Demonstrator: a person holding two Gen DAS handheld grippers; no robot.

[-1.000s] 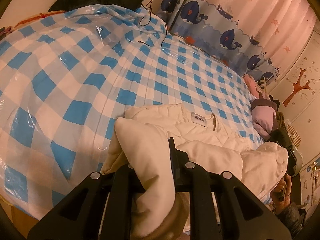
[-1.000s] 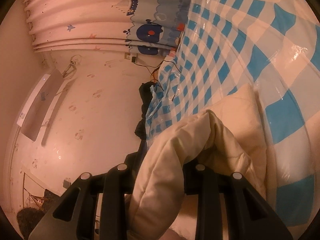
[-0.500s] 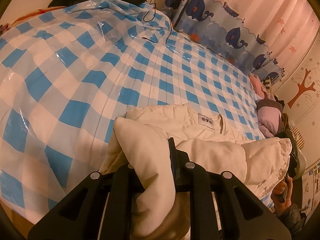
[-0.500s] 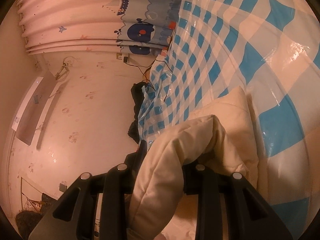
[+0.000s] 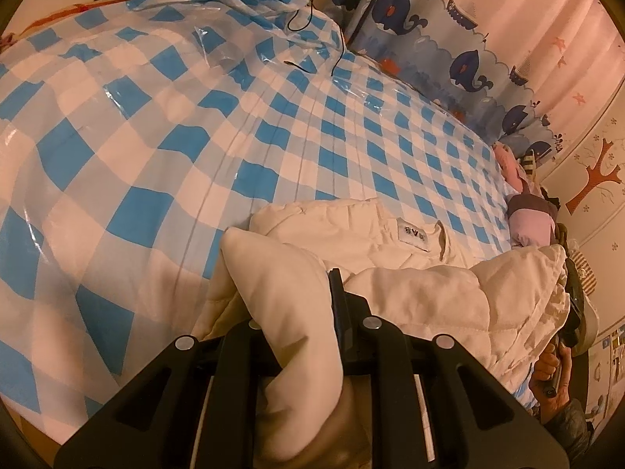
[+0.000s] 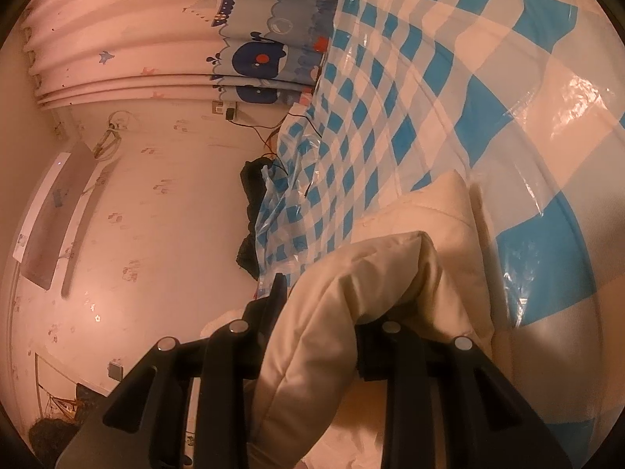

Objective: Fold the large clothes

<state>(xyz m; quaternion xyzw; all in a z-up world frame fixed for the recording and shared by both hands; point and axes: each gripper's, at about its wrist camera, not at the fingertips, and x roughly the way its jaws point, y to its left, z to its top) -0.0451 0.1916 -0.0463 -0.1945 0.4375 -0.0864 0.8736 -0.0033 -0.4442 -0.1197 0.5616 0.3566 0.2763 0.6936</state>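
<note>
left gripper (image 5: 297, 312) clamped on coat (image 5: 410, 269) edge; coat lies on bed (image 5: 156, 125) at 4 o'clock, label up. right gripper (image 6: 316, 312) likewise pinches padded edge (image 6: 351, 293). advise: carry both level twd 12, lay flat.

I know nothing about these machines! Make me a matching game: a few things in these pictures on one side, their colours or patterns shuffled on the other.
Things:
1. padded jacket
2. bed cover
3. curtain
4. left gripper

Looks:
A. blue and white checks
B. black
C. cream
D. pink with navy whales

Pairs: 1-C, 2-A, 3-D, 4-B
</note>
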